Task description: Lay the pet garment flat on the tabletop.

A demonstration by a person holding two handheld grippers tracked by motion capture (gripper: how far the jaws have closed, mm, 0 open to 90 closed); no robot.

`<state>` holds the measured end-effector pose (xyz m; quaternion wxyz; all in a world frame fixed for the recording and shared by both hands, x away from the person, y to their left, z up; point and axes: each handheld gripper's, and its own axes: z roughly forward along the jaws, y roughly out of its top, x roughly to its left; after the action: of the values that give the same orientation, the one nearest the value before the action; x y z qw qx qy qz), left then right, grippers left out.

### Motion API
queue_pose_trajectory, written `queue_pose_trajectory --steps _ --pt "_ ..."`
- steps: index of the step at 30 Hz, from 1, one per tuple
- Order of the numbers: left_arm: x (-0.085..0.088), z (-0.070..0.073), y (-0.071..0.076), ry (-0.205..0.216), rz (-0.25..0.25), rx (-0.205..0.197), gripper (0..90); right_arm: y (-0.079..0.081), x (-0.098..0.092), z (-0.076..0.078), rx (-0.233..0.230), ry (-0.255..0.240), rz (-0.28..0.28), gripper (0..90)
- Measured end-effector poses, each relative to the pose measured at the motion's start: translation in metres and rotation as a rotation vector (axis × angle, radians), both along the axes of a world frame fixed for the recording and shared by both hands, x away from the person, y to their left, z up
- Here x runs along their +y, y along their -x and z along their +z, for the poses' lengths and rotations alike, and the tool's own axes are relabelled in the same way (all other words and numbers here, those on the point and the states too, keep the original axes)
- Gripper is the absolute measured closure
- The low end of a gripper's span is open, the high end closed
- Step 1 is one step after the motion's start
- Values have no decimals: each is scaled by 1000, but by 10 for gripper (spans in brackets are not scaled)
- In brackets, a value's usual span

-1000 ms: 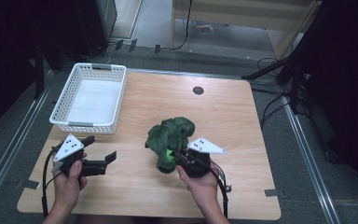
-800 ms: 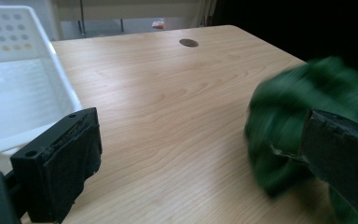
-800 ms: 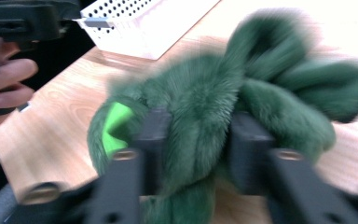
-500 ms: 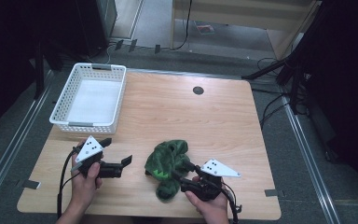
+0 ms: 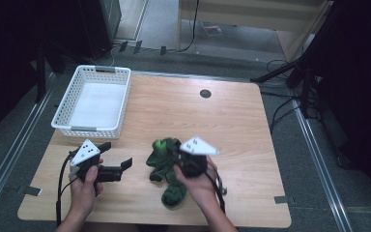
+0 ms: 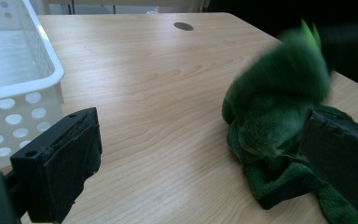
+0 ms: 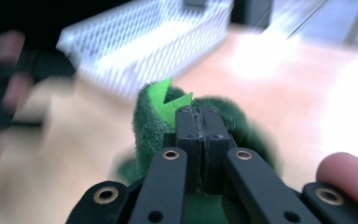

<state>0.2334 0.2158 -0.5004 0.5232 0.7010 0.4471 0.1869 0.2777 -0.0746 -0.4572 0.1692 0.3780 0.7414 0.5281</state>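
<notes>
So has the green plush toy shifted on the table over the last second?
Yes. The green plush toy has moved toward the table's near edge, away from the round hole, with the right tool shut on it.

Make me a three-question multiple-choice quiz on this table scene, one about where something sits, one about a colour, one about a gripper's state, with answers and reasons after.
1. Where on the table is the white basket in the high view?
A. far left corner
B. near right corner
C. centre

2. What colour is the plush toy?
A. red
B. green
C. yellow

3. How do the jaws of the left gripper stand?
A. clamped on the toy
B. clamped on the basket rim
C. open, with nothing between them

Answers:
1 A, the basket lies by the far left edge, away from the hands.
2 B, its fur is dark green with a lighter green crest in the right gripper view.
3 C, the left gripper view shows bare wood between its two pads.
</notes>
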Motion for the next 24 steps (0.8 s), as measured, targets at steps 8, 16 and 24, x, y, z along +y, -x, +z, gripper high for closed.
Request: queue_pose_trajectory --steps 8,16,24 --pt "-2 -10 -5 -25 10 64 0 -64 -15 20 25 -21 -59 540" --pt "-22 -22 -11 -40 -18 150 0 -34 -49 -40 198 53 26 475" --pt "-39 -35 -18 -74 -7 226 25 7 -58 -78 335 46 8 589"
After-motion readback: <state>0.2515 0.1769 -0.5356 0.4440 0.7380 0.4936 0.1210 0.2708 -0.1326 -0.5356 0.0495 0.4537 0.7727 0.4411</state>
